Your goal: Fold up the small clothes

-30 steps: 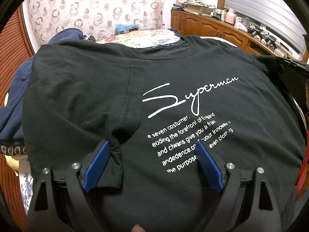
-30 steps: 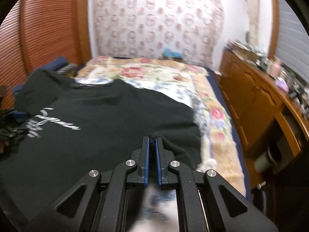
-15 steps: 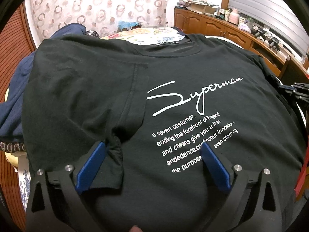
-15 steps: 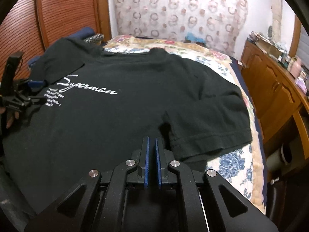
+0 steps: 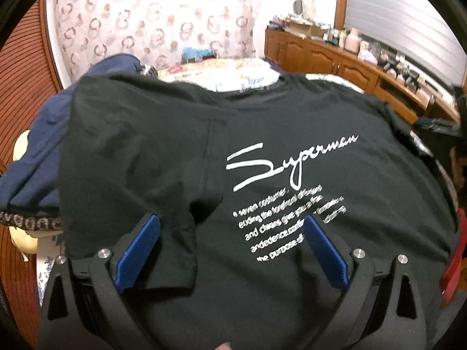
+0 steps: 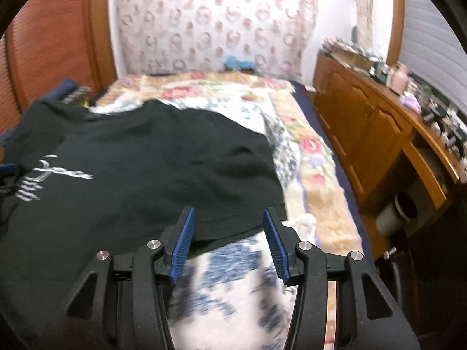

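Note:
A black T-shirt (image 5: 262,134) with white "Superman" script lies spread on the bed, its left sleeve folded in over the chest. My left gripper (image 5: 230,227) hovers over the shirt's lower front, open wide, with the folded sleeve's end lying loose between its blue pads. In the right wrist view the same T-shirt (image 6: 151,163) fills the left half. My right gripper (image 6: 229,218) is at its right sleeve hem; its jaws are opening, the cloth lies between them and the pads do not press on it.
A floral bedspread (image 6: 315,157) covers the bed. A navy garment (image 5: 43,134) lies left of the shirt. Wooden cabinets (image 6: 376,134) with clutter on top run along the right side. A slatted wooden wardrobe (image 6: 55,43) stands at the left.
My right gripper went from shut to apart and let the right sleeve drop flat on the bed. The left gripper widened a little and the sleeve end slipped free of its left pad.

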The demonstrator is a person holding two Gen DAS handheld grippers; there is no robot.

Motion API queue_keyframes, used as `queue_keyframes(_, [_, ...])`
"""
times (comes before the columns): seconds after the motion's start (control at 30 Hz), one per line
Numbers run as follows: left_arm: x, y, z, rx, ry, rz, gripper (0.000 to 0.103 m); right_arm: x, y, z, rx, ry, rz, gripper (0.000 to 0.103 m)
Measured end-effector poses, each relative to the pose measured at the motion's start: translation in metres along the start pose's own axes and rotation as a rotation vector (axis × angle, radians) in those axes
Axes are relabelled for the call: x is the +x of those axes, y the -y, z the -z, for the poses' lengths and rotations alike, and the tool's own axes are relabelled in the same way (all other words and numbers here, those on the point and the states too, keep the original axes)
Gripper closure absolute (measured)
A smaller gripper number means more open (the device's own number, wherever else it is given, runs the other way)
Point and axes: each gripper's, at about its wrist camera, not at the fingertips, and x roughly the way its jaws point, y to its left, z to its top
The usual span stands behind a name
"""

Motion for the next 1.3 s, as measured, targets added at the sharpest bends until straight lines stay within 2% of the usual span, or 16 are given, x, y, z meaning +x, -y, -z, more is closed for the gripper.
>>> queue_keyframes(0.13, [-0.019,0.000,-0.004,-0.018,0.058,0.004,0.004,0.026,0.019,-0.003,0.075,-0.073,-0.004,0.054])
queue_keyframes(0.3, [-0.035,-0.002,-0.004,-0.033,0.104,0.007,0.004,0.035,0.037,-0.003,0.152,-0.100,-0.075,0.056])
queue_keyframes(0.4, [-0.040,-0.003,-0.003,-0.041,0.118,0.006,0.004,0.033,0.039,-0.004,0.160,-0.090,-0.082,0.065])
queue_keyframes(0.43, [-0.041,-0.003,-0.002,-0.044,0.122,0.005,0.004,0.031,0.039,-0.004,0.153,-0.083,-0.074,0.075])
queue_keyframes(0.47, [-0.042,-0.004,-0.001,-0.046,0.125,0.004,0.004,0.029,0.039,-0.005,0.139,-0.072,-0.047,0.090])
queue_keyframes(0.5, [-0.042,-0.003,-0.002,-0.049,0.126,0.004,0.004,0.028,0.038,-0.006,0.126,-0.068,-0.028,0.096])
queue_keyframes(0.63, [-0.042,-0.005,0.001,-0.061,0.126,-0.005,0.004,0.023,0.034,-0.008,0.062,-0.051,0.000,0.102])
queue_keyframes(0.8, [-0.044,-0.007,0.002,-0.075,0.128,-0.013,0.004,0.003,0.012,-0.028,-0.004,0.045,-0.005,0.102])
queue_keyframes(0.93, [-0.046,-0.010,0.005,-0.085,0.134,-0.016,0.004,-0.011,-0.017,-0.048,-0.061,0.102,-0.052,0.102])
queue_keyframes(1.03, [-0.046,-0.013,0.006,-0.093,0.136,-0.015,0.004,-0.025,-0.058,-0.066,-0.129,0.145,-0.126,0.102])
queue_keyframes(1.17, [-0.046,-0.016,0.008,-0.098,0.133,-0.016,0.004,-0.035,-0.106,-0.077,-0.194,0.162,-0.233,0.101])
queue_keyframes(1.2, [-0.047,-0.016,0.009,-0.099,0.134,-0.017,0.004,-0.036,-0.114,-0.078,-0.201,0.166,-0.254,0.098])
queue_keyframes(1.27, [-0.048,-0.017,0.008,-0.102,0.136,-0.016,0.004,-0.037,-0.125,-0.082,-0.202,0.172,-0.261,0.067])
queue_keyframes(1.3, [-0.049,-0.017,0.009,-0.103,0.138,-0.015,0.004,-0.035,-0.125,-0.082,-0.197,0.173,-0.246,0.062])
